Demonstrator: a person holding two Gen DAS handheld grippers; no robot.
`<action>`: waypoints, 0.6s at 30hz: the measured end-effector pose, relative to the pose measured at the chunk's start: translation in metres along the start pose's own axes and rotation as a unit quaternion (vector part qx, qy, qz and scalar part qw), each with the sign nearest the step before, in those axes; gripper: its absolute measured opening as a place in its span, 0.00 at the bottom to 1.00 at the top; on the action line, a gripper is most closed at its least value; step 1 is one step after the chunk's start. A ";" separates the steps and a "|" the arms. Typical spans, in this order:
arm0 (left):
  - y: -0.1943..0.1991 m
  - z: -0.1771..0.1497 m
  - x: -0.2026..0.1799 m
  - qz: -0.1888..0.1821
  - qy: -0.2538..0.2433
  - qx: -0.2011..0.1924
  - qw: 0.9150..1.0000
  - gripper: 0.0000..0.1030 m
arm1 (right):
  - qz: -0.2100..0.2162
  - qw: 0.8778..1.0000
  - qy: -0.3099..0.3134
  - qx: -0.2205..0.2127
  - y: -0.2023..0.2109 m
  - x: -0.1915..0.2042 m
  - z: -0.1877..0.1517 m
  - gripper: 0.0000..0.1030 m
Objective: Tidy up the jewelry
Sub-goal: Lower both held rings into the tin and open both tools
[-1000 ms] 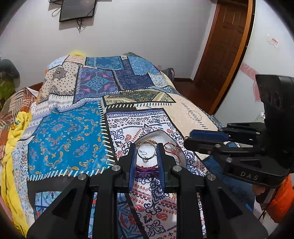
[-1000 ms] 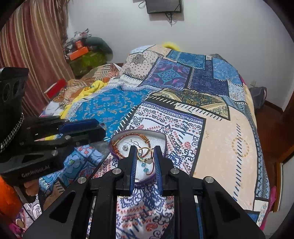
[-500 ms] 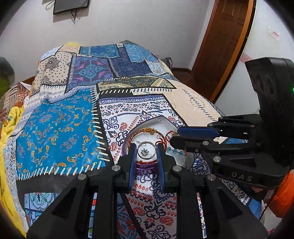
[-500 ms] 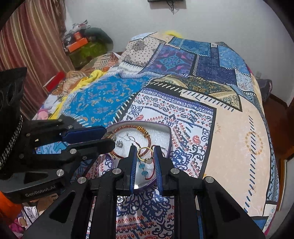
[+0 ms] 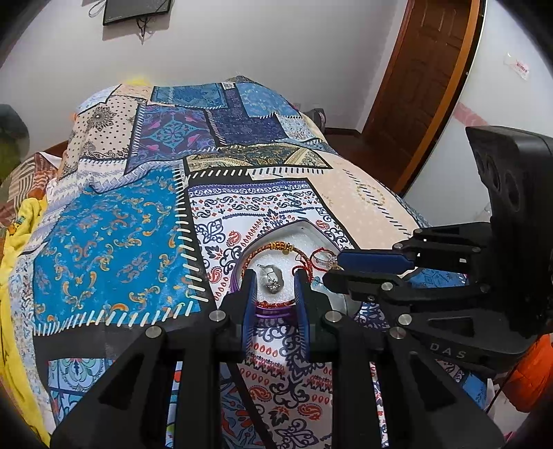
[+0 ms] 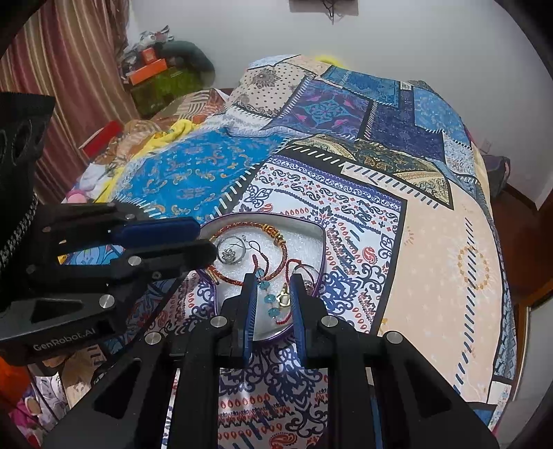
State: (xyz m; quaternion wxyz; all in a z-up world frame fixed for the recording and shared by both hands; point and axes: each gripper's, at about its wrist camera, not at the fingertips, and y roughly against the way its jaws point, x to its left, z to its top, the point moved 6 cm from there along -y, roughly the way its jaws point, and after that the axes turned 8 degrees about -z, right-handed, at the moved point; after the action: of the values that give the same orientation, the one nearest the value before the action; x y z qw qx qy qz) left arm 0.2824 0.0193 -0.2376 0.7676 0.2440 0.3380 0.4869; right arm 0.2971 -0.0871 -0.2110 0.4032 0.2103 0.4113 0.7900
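Item: my left gripper (image 5: 273,276), nearest, poised over the near rim of the jewelry tray (image 6: 319,238). Fingers parted, nothing between the pads; a silver earring (image 5: 272,281) lies on the tray's white lining in the gap, apparently untouched.

Item: my right gripper (image 6: 273,281), at the tray's near right edge, fingers likewise parted. Between them lie a strand of blue beads (image 6: 265,286) and a small gold charm (image 6: 284,297); I cannot tell whether either pad touches them.

Item: tray, purple-rimmed, resting on the patchwork bedspread (image 6: 449,248) close in front of both grippers.

Item: red braided bracelet (image 6: 255,229), gold-beaded, curving along the tray's far side, encircling the earring.

Item: silver ring (image 5: 323,258), right part of the tray, beside my right gripper's fingertips in the left view.

Item: wooden door (image 5: 425,83), far right; wall-mounted screen (image 5: 136,10), far wall.
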 end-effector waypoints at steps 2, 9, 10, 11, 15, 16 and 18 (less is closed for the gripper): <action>0.004 0.001 -0.001 0.003 -0.002 -0.003 1.000 0.20 | 0.000 1.000 0.001 0.000 0.002 0.000 0.001 0.17; 0.024 0.001 -0.002 0.017 -0.005 -0.014 1.000 0.20 | 0.000 1.000 -0.004 -0.007 0.012 -0.001 0.003 0.19; 0.026 0.000 -0.002 0.018 -0.005 -0.014 1.000 0.20 | 0.000 1.000 -0.004 -0.009 0.015 0.000 0.003 0.20; 0.028 -0.001 -0.002 0.020 -0.006 -0.012 1.000 0.20 | 0.001 1.000 -0.005 -0.010 0.018 0.000 0.003 0.20; 0.032 -0.011 0.000 0.028 -0.003 -0.002 1.000 0.20 | -0.004 1.000 -0.006 -0.017 0.027 -0.001 -0.002 0.33; 0.032 -0.014 0.000 0.029 -0.001 0.002 1.000 0.21 | -0.005 1.000 -0.007 -0.018 0.029 -0.002 -0.004 0.34; 0.031 -0.023 0.000 0.025 0.005 0.013 1.000 0.21 | -0.010 1.000 -0.008 -0.016 0.032 -0.003 -0.008 0.34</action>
State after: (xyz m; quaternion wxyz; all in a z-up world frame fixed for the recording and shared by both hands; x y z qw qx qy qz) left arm 0.2464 0.0332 -0.2306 0.7501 0.2596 0.3418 0.5031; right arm 0.2782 -0.1040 -0.1896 0.4180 0.2059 0.3977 0.7904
